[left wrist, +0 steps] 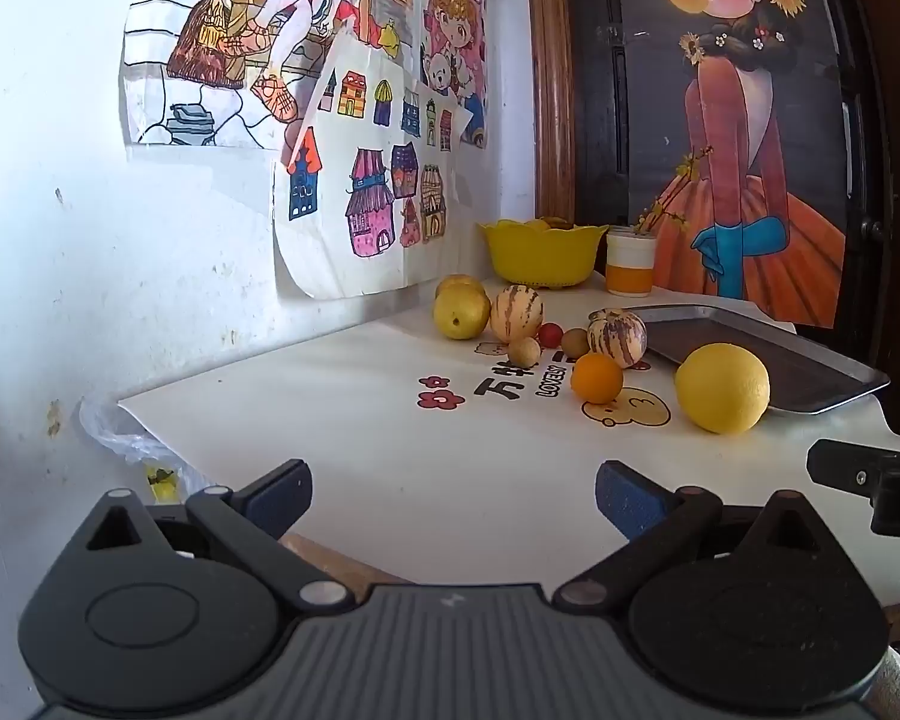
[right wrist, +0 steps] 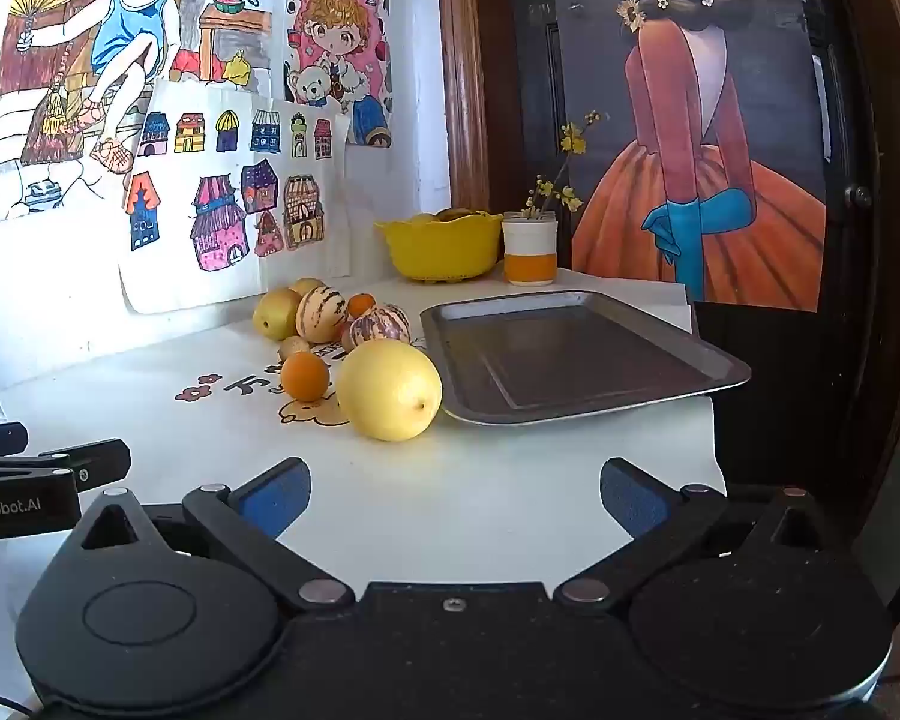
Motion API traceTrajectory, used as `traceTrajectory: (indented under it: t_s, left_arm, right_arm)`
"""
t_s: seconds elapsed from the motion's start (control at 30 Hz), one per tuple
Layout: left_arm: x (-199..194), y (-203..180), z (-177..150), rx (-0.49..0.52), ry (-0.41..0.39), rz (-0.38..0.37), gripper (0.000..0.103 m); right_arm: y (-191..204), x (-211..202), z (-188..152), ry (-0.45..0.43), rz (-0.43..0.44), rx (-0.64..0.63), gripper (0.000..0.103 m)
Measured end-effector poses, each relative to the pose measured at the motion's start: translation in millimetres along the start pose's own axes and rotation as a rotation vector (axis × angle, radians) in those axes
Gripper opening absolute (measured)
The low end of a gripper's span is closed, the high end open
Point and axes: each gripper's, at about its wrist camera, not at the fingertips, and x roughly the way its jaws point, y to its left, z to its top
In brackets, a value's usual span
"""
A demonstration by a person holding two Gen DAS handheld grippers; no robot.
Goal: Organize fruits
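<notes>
the left gripper (left wrist: 453,495) was seen low over the near edge of the white table (left wrist: 390,450), its jaws spread wide and nothing held between them. the right gripper (right wrist: 455,495) was recorded in the same condition: jaws wide apart, nothing gripped, held above the table's near edge.

the fruits were found loose on the table, none of them on the tray (right wrist: 576,354). in the right wrist view a large yellow fruit (right wrist: 389,389) lay at 12 o'clock from the right gripper, just beside the tray's near left corner. a small orange (right wrist: 305,376) was noted at 9 o'clock of it, close by. further back, at 11 o'clock, two striped melons (right wrist: 321,315) were grouped with a yellow pear (right wrist: 276,313) and several smaller fruits.

the tray lay at 1 o'clock and was seen bare. a yellow bowl (right wrist: 441,249) and an orange and white cup (right wrist: 529,249) stood behind it, against the wall.
</notes>
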Motion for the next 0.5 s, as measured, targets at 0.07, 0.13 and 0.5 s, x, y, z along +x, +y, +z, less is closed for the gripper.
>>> traceTrajectory:
  t_s: [0.07,0.13,0.5]
  left_arm:
    - [-0.2,0.2,0.0,0.0,0.0,0.001,0.103]
    - [-0.6,0.5,-0.1,-0.001,0.0,0.002,0.103]
    - [1.7,1.0,-7.9,-0.004,-0.001,0.005,0.103]
  right_arm:
    - [0.0,0.2,-0.2,0.002,0.0,0.0,0.103]
    - [0.5,-0.1,-0.3,0.005,0.001,-0.001,0.103]
    - [0.5,0.8,-0.7,0.011,0.0,-0.002,0.103]
